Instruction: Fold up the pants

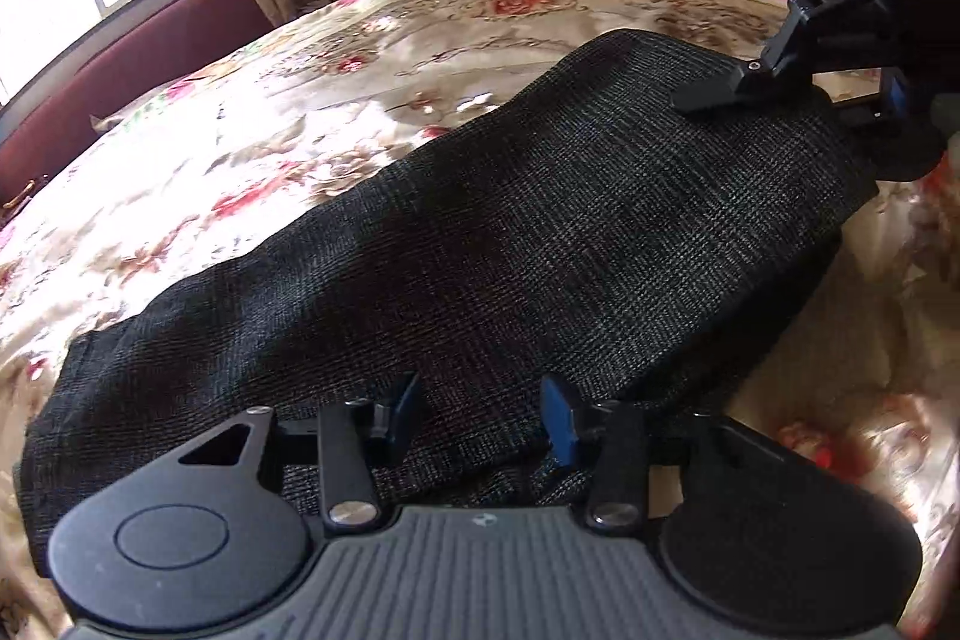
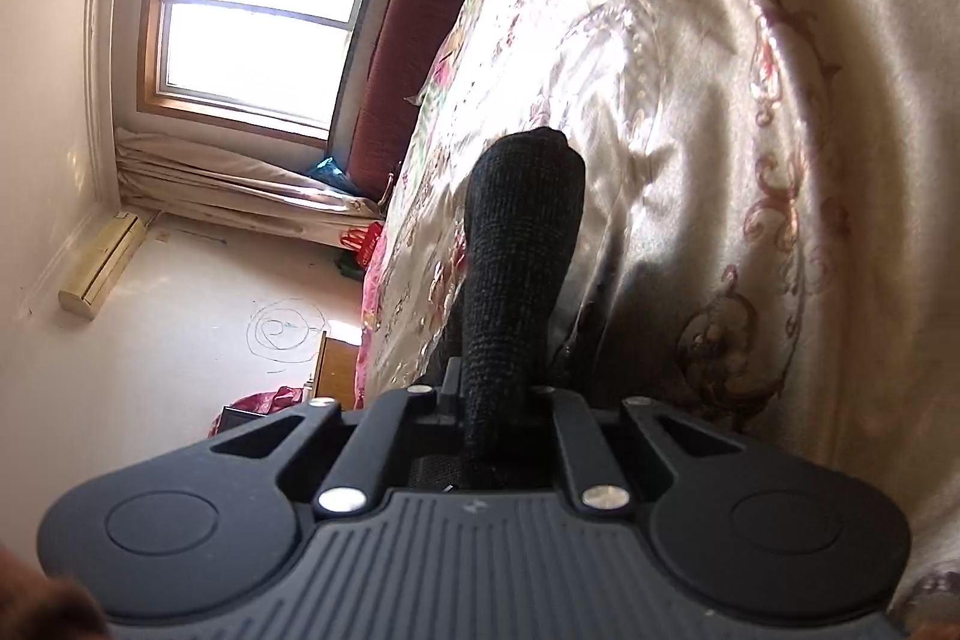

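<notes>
While the left gripper (image 1: pixel 480 415) hovers spread above the pants (image 1: pixel 480 232), the right gripper (image 2: pixel 489 394) pinches their far end, likely ready to fold it over across the bed (image 1: pixel 240 112).

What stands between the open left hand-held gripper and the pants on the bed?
Nothing visible. The left hand-held gripper is open directly over the near end of the pants, with only dark cloth between its fingers. The right hand-held gripper is shut on the far end.

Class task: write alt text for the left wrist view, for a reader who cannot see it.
Dark checked pants lie folded lengthwise on a floral bedspread. The open left gripper hovers at their near end; the right gripper meets their far end.
</notes>
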`<state>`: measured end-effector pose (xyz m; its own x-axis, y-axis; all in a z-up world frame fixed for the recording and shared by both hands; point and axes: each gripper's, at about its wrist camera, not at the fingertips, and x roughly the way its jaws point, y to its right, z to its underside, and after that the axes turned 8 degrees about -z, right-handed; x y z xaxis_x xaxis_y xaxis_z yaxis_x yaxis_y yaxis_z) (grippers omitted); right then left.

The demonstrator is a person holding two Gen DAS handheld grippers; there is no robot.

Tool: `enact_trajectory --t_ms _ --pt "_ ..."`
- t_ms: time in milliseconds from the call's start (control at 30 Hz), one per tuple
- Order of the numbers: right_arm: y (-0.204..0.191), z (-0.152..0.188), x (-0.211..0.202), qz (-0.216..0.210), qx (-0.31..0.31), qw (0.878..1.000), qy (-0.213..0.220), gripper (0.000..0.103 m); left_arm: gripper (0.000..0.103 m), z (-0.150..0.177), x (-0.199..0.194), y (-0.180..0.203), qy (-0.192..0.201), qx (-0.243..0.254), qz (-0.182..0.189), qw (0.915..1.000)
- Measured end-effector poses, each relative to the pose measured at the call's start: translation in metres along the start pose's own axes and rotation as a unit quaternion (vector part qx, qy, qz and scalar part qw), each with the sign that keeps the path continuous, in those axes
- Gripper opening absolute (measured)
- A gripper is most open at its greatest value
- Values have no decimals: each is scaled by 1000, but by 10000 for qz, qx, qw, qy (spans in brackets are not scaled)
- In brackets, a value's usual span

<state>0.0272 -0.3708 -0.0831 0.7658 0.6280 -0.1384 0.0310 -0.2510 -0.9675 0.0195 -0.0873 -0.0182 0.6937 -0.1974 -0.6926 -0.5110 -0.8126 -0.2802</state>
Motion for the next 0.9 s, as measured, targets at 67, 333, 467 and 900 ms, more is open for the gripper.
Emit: enact_trajectory --t_ms 67,333,467,900 --pt "-9 -4 -14 164 -95 9998 77 10 54 -2 -3 13 157 63 169 9997" --pt "-117 6 35 665 -1448 9865 -380 10 63 7 -31 -28 546 -434 200 9974" --pt "-163 43 107 860 -2286 9654 -909 10 67 36 -54 -69 658 -717 -262 9949" --pt "-159 178 285 2003 -3691 8725 -2498 14 74 110 -85 -135 663 -1883 -511 9785"
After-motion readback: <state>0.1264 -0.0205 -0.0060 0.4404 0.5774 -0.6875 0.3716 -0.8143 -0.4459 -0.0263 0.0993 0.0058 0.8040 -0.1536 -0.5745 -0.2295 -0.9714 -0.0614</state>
